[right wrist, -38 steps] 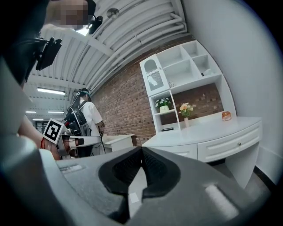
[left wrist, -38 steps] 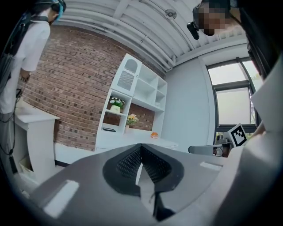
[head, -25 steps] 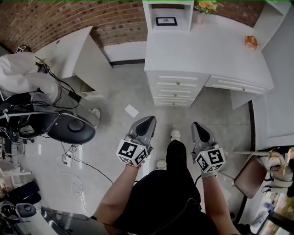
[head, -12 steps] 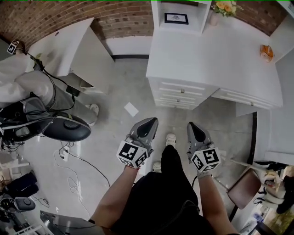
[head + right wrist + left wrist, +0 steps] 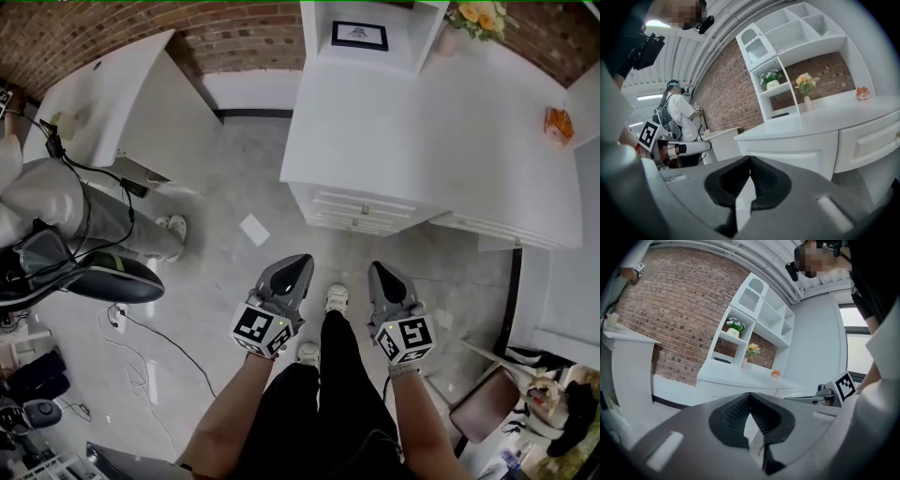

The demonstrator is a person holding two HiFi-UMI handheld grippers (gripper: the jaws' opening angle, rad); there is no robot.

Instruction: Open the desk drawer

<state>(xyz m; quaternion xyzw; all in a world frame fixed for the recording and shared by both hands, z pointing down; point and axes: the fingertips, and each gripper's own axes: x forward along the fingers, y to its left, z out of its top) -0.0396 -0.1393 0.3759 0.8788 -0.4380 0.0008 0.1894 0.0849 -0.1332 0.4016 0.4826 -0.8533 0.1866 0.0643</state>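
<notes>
Head view, left gripper: held low over the grey floor, jaws pressed together, nothing in them.
Head view, right gripper: beside the left one, the person's legs between them, jaws pressed together, empty.
Head view, desk drawers: stacked under the front edge of the white tabletop, all closed, ahead of both grippers and apart from them.
Head view, tabletop contents: framed picture, flowers, small orange object.
Head view, floor: white paper sheet left of the drawers.
Left gripper view, jaws: tips meet, nothing between; they point toward the desk and its shelf unit.
Left gripper view, shelf: potted plant.
Right gripper view, jaws: closed tip to tip, empty.
Right gripper view, drawer: a closed drawer front at right, clear of the jaws.
Right gripper view, background: a second person by the brick wall.
</notes>
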